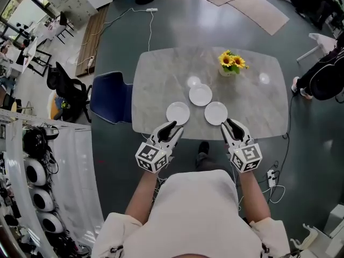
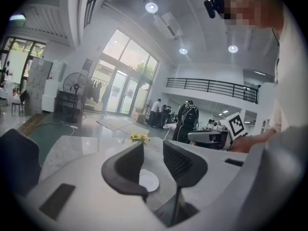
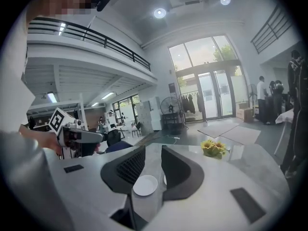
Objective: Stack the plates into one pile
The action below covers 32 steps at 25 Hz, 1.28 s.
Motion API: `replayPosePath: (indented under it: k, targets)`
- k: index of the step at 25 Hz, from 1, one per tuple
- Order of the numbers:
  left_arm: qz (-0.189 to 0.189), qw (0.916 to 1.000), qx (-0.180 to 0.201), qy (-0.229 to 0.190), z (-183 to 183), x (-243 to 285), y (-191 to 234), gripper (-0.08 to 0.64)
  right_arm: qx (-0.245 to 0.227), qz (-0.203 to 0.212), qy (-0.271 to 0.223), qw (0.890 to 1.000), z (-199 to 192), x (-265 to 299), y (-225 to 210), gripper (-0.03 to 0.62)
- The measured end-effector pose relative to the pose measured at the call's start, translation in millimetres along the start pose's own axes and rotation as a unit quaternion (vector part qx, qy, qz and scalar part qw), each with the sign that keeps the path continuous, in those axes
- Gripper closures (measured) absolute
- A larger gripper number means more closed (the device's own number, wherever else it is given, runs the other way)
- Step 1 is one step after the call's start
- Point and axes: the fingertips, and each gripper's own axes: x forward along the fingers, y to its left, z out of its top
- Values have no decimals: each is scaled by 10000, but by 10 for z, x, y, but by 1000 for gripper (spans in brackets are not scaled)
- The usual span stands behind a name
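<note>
Well, nothing's stacked yet. Three white plates lie singly on the grey table point(image 1: 156, 85), none touching another.

The left gripper point(image 1: 171, 126) hangs at the near table edge, jaws apart w/ nothing btw them. The left plate point(image 1: 178, 113) sits just ahead of its fingertips. In the left gripper view that plate shows through the gap, lying beyond the tips and not gripped.

The right gripper point(image 1: 229, 124) is the same story: jaws apart, empty. The right plate point(image 1: 216, 113) is just ahead of its tips and a bit inboard.

The far plate point(image 1: 200, 94) lies further out, beyond both sets of fingers & roughly midway btw them. The sunflowers point(image 1: 231, 62) stand well past the right fingers, on the far side.

So, as I read it, the job's at the very start: no plate lifted, no pile begun. All of it is left: take one plate, set it on another, then bring the third onto those two. Prob. each gripper is going for the plate in front of it. The rims lie low on the tabletop, so a jaw will have to catch an edge cleanly, else the plate may just skid away.
</note>
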Motion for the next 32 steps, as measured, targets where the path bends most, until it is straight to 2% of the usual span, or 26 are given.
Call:
replayPosePath:
  k: [10,19,26,32]
  targets:
    - [442,9985,-208,230,5,624,303,428,34,501,409,9979,-65,548,-578,468]
    - [655,9958,-427,470,-51,871,569,428,200,641,673,9955,-145,849,-861,468]
    - [601,9951,-478,620,-60,985,811,428,347,551,864,9941,-264,1026,-935,468]
    - [358,9942,-515,876,-168,1195,1080,428,495,343,1000,9932,-362,1277,-1038,468]
